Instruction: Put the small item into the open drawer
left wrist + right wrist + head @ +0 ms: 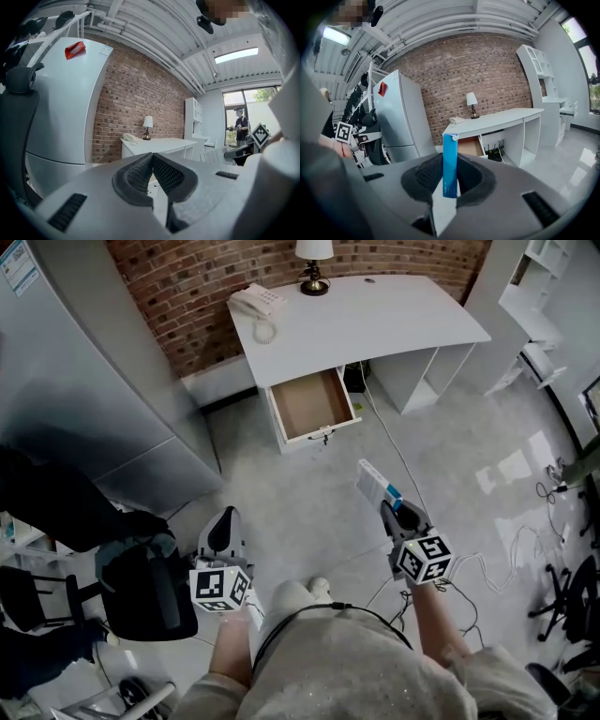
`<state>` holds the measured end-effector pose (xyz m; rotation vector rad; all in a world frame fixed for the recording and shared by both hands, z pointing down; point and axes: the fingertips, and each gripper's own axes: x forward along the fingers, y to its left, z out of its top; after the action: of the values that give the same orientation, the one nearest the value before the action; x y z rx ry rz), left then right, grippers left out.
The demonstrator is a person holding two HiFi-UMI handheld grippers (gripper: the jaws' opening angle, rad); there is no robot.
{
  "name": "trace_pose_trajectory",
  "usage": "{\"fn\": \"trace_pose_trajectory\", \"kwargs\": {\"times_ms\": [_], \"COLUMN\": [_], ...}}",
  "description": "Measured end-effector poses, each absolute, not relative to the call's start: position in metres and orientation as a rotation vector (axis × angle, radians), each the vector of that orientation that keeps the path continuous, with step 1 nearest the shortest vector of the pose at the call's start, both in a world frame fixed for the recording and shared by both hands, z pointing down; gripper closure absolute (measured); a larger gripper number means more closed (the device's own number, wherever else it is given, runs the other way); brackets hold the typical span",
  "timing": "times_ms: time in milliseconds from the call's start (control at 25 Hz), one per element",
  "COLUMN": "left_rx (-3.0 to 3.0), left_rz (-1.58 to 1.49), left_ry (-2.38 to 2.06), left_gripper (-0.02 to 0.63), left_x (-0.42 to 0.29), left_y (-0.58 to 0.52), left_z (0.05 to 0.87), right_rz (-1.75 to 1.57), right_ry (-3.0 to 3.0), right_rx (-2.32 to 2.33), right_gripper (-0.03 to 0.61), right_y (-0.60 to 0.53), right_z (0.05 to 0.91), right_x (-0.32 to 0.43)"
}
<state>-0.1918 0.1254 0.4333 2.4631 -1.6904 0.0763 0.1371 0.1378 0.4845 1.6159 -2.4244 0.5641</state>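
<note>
Nearest to the head camera is the person's pale sweater (356, 671), with both forearms reaching forward from it. The small item is a narrow blue and white box (450, 164). It stands upright between the two pads of the right gripper (449, 174), which are pressed on its flat sides, so the jaws are only half closed around it. The upper part of the box goes out beyond the fingertips (a small white tab shows at its top corner).

In the head view the box (375, 482) points forward from the right gripper (390, 508), above the grey floor (281, 493) and well apart from the open drawer (309, 401). The drawer is pulled out from under the white desk (375, 320), and its brown inside is bare. On the desk stand a telephone (258, 301) and a lamp (314, 263), in front of a brick wall (187, 287).

The left gripper (223, 517) is held lower at the left side, beside a black chair (141, 587). Its jaws are together at the tips, and nothing is between them (153, 161). A grey refrigerator (75, 362) stands at the left.
</note>
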Motion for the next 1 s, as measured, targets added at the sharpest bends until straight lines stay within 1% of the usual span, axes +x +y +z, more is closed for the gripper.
{"fn": "trace_pose_trajectory", "kwargs": {"times_ms": [240, 1000], "left_rx": [2.461, 2.497], "left_rz": [0.129, 0.133], "left_ry": [-1.647, -1.544], "left_gripper": [0.607, 0.607], "left_x": [-0.187, -0.145], "left_y": [0.096, -0.077], "left_z": [0.451, 0.478], "right_rz": [0.634, 0.715], "right_ry": [-2.407, -2.341], "right_rx": [1.623, 1.585], "right_gripper": [0.505, 0.505], "right_y": [0.11, -0.049], "right_z": [0.506, 0.534], "right_x": [0.135, 0.14]}}
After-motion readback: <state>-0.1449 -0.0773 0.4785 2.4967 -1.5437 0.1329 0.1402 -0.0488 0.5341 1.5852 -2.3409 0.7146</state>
